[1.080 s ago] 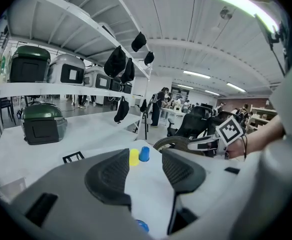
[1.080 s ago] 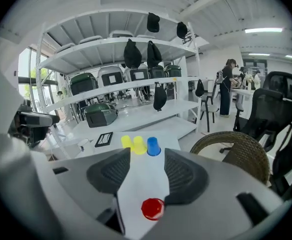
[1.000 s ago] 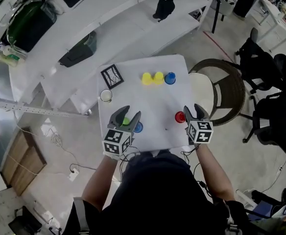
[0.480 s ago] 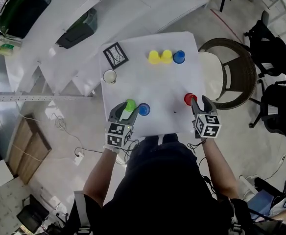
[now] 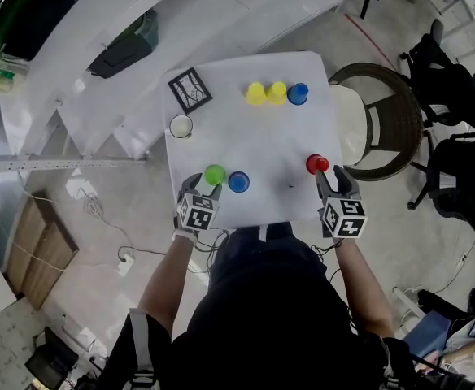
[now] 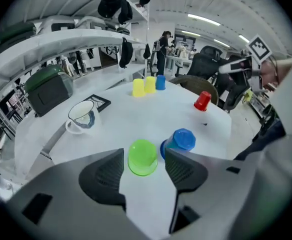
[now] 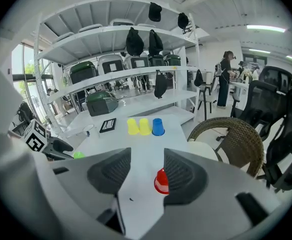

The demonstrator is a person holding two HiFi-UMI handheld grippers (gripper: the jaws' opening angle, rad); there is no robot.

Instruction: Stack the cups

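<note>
The left gripper (image 5: 202,188) points steeply down at the near edge of the table (image 5: 262,136). Its jaws have just been opening and stand released, with the green cup (image 6: 142,156) between the tips and a sliver of gap on each side, so nothing is gripped yet. That cup stands mouth down, its long axis upright, straight ahead of the jaws; closing on it looks like the next move for this hand. The near blue cup (image 6: 178,143) sits just beside the green one on its right, close to the right jaw, and could be nudged as the jaws close or lift. The right gripper (image 5: 329,177) is also unclenched and empty; the red cup (image 7: 161,181) stands inverted just past its tips, close against the inner face of its right-hand jaw and partly hidden by it. So each hand has its own cup at hand, the left nearer to a grasp. Well apart at the far edge stand the pair of yellow cups (image 5: 255,93) and the far blue cup (image 5: 298,93) in a row. A white mug (image 5: 180,126) and a black-framed card (image 5: 190,90) sit to the left, clear of both paths, and a wicker chair (image 5: 384,128) stands off the table's right side.
</note>
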